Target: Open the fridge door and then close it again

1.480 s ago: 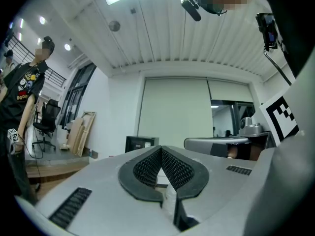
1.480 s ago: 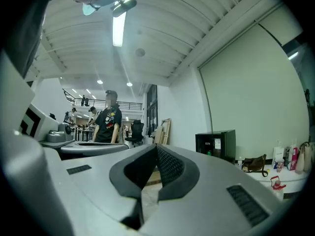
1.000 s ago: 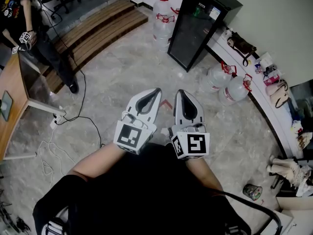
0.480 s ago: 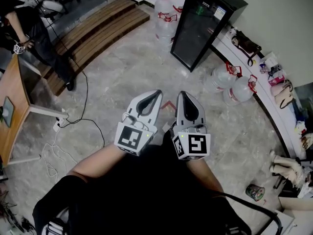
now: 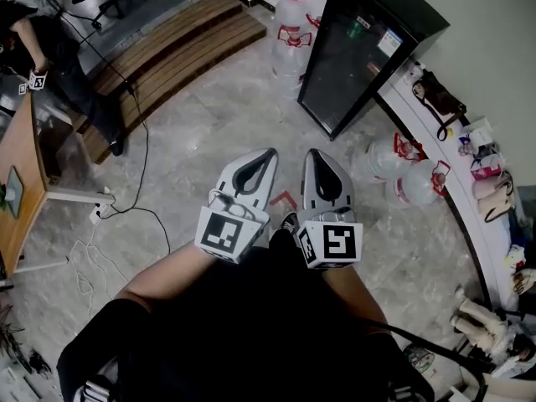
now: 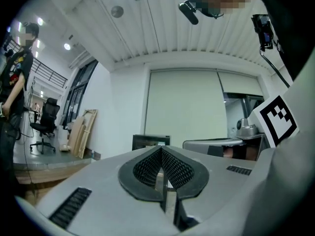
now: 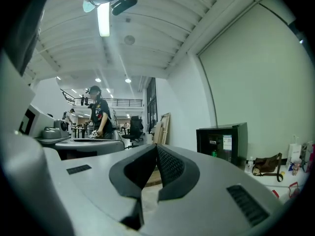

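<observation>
Standing well ahead of me by the wall, the black fridge (image 5: pixel 360 53) has its door closed, with water jugs (image 5: pixel 289 36) beside it. I hold my left gripper (image 5: pixel 268 154) and right gripper (image 5: pixel 312 154) side by side, forearms level, pointing toward it, both with jaws pressed together on nothing.

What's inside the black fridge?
The fridge door is dark glass. Only a small green item near the top shows through; the rest is too dark to see.
</observation>
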`<control>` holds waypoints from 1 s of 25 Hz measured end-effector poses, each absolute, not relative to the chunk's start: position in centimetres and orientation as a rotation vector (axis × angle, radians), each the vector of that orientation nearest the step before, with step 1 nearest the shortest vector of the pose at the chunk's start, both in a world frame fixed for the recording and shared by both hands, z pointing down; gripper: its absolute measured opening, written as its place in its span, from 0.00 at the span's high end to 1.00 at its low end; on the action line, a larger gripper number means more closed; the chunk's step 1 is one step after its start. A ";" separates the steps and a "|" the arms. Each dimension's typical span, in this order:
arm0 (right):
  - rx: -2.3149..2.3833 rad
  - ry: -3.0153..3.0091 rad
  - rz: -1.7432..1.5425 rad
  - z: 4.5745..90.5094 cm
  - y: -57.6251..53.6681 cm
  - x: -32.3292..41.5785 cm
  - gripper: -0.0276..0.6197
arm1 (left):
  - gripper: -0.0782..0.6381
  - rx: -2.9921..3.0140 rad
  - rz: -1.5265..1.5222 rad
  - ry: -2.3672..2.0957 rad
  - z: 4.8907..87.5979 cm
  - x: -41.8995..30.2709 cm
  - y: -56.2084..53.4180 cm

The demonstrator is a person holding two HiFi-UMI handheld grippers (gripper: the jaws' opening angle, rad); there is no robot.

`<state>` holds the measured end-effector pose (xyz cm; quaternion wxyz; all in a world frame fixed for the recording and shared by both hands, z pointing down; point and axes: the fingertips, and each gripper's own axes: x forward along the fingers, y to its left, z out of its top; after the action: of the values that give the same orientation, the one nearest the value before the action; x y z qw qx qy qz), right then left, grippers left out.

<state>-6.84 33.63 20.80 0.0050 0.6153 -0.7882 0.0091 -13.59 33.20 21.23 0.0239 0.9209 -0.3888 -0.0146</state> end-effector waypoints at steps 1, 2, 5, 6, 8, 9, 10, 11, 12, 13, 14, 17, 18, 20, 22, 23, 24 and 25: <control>1.911 -2.479 0.021 20.6 32.1 -5.8 0.93 | 0.88 2.847 -0.051 -1.223 21.1 -12.6 31.6; 1.896 -2.488 0.013 20.5 30.7 -4.8 0.93 | 0.88 2.845 -0.057 -1.243 21.0 -11.6 30.2; 1.866 -2.502 -0.004 20.3 27.3 -2.0 0.93 | 0.88 2.831 -0.062 -1.282 21.1 -8.8 26.8; 1.864 -2.503 -0.007 20.2 26.2 -1.2 0.93 | 0.88 2.825 -0.060 -1.289 21.1 -8.1 25.8; 1.862 -2.505 -0.006 19.9 24.3 -0.2 0.93 | 0.88 2.819 -0.055 -1.297 21.1 -7.1 23.9; 1.860 -2.506 -0.009 19.7 23.5 0.2 0.93 | 0.88 2.817 -0.053 -1.298 21.0 -6.7 23.0; 1.859 -2.507 -0.015 19.5 22.8 0.7 0.93 | 0.88 2.814 -0.050 -1.297 21.0 -6.2 22.2; 1.859 -2.507 -0.023 19.5 22.0 1.1 0.93 | 0.88 2.812 -0.046 -1.296 21.1 -5.6 21.3; 1.861 -2.507 -0.025 19.5 21.1 1.6 0.93 | 0.88 2.809 -0.041 -1.295 21.3 -5.1 20.3; 1.865 -2.506 -0.021 19.7 20.0 2.0 0.93 | 0.88 2.807 -0.036 -1.293 21.6 -4.6 19.1; 1.871 -2.503 -0.011 20.0 18.9 2.4 0.93 | 0.88 2.807 -0.032 -1.288 21.9 -4.2 17.9; 1.889 -2.481 0.013 20.9 14.6 3.0 0.93 | 0.88 2.814 -0.021 -1.249 23.0 -3.1 13.5; 1.896 -2.470 0.017 21.2 12.8 3.3 0.93 | 0.88 2.818 -0.016 -1.234 23.4 -2.8 11.7; 1.915 -2.448 0.031 21.8 8.9 4.0 0.93 | 0.88 2.823 -0.018 -1.206 24.0 -1.9 7.8; 1.941 -2.426 0.045 22.4 4.8 4.7 0.93 | 0.88 2.832 -0.029 -1.188 24.3 -1.3 3.6; 1.958 -2.414 0.047 22.6 2.8 5.0 0.93 | 0.88 2.840 -0.029 -1.178 24.5 -1.0 1.5; 1.976 -2.401 0.048 22.8 0.7 5.4 0.93 | 0.88 2.850 -0.024 -1.163 24.8 -0.6 -0.7; 1.996 -2.384 0.051 23.1 -1.4 5.9 0.93 | 0.88 2.863 -0.016 -1.142 25.1 0.0 -2.8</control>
<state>5.88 -1.42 23.10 0.0158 0.6417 -0.7666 0.0163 -0.03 -2.80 25.12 0.0295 0.9284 -0.3704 -0.0051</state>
